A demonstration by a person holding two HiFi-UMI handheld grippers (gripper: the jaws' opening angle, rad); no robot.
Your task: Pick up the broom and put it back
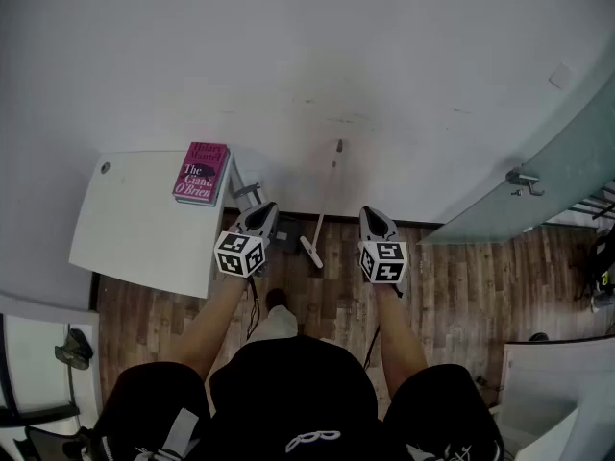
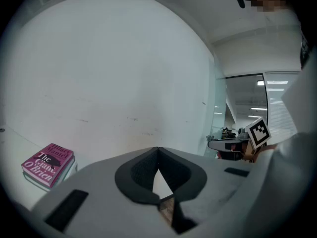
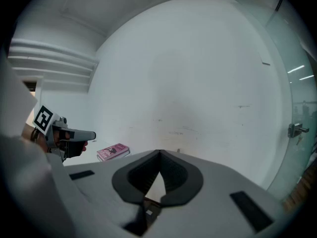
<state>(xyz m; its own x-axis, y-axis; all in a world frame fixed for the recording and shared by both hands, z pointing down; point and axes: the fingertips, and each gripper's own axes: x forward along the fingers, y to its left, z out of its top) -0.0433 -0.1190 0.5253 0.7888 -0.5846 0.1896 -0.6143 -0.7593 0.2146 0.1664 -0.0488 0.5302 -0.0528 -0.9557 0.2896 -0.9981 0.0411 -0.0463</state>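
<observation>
Wall (image 1: 307, 46), white and faintly scuffed, is filling the far half of the scene. Brown plank floor (image 1: 461, 277) is running along its foot. A frosted glass door (image 1: 557, 161) is standing at the far right, carrying a metal handle (image 1: 524, 181). A white table (image 1: 135, 219) is sitting at the left against the wall. The person, in dark shorts, is standing at the near edge with both forearms reaching forward.

The broom (image 1: 327, 195) is leaning upright against the wall, straight ahead of the person. Its thin pale handle is slanting up the wall and its head is resting on the floor. It is standing between the two tongs, nearer the left one, and neither is touching it.

The left gripper (image 1: 267, 207) is hanging just beside the table's right edge, to the left of the broom head. Its jaws are clenched tip to tip with nothing between them. The right gripper (image 1: 373, 211) is hanging to the right of the broom. Its jaws are likewise pressed together and empty. Both are pointing toward the wall, each carrying its marker cube at the near end.

A pink book (image 1: 202, 173) is lying flat on the table's far right corner.
</observation>
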